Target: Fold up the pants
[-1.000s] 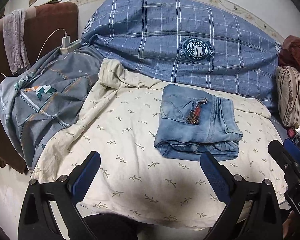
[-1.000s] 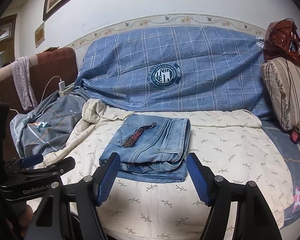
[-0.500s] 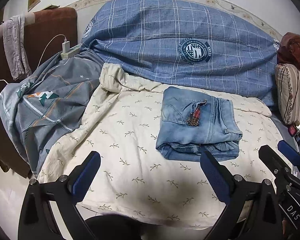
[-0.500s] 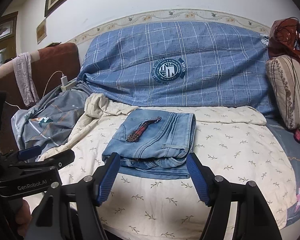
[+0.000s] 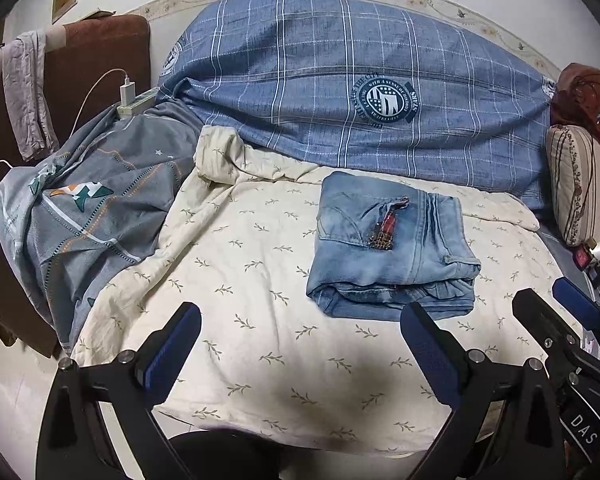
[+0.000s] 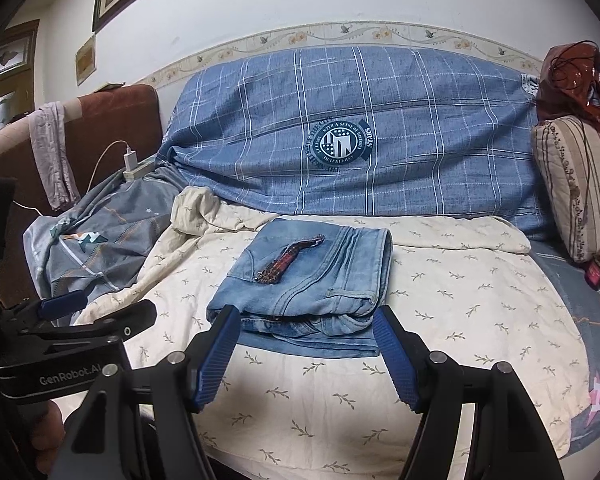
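Light blue jeans (image 5: 388, 248) lie folded into a compact rectangle on the cream leaf-print blanket (image 5: 240, 280); a red plaid patch shows on the top layer. In the right wrist view the jeans (image 6: 308, 280) lie just beyond my fingertips. My left gripper (image 5: 300, 344) is open and empty, hovering over the blanket's front part, to the left of the jeans. My right gripper (image 6: 306, 344) is open and empty, hovering just in front of the jeans' near edge. Each gripper shows at the edge of the other's view.
A blue plaid cover (image 5: 340, 92) drapes the sofa back. A grey printed blanket (image 5: 92, 208) lies bunched at left, with a power strip and charger (image 5: 134, 102) behind it. A striped cushion (image 5: 584, 184) and small items sit at right.
Both grippers have drawn slightly back and up from the sofa; the folded jeans have not moved. Both grippers stay open.
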`<action>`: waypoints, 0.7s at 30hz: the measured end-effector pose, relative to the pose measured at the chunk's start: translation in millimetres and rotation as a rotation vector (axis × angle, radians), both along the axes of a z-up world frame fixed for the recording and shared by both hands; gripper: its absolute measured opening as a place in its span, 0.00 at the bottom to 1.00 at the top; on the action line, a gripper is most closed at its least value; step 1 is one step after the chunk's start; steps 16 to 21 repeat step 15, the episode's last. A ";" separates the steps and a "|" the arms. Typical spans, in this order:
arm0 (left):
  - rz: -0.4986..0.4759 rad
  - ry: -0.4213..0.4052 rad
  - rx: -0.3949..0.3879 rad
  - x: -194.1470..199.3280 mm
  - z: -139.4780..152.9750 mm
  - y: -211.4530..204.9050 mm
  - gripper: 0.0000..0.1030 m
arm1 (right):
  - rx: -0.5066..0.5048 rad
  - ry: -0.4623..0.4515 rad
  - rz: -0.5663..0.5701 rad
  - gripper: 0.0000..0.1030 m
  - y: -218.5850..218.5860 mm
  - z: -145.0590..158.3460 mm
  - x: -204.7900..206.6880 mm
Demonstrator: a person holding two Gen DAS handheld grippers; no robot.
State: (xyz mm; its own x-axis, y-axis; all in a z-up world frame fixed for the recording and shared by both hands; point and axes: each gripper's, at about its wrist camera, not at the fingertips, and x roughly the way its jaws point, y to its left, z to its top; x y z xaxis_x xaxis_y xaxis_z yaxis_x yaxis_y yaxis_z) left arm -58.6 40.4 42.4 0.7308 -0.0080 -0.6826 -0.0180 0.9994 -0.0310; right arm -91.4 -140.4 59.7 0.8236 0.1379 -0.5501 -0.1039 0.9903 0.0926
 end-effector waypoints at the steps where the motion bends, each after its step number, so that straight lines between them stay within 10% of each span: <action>1: 0.003 0.003 0.003 1.4 -1.1 -0.1 0.97 | 0.001 0.002 0.001 0.70 0.0 -0.9 1.0; 21: 0.000 0.033 -0.010 22.7 -14.7 -9.0 0.97 | 0.026 0.036 -0.001 0.70 -5.0 -17.8 25.4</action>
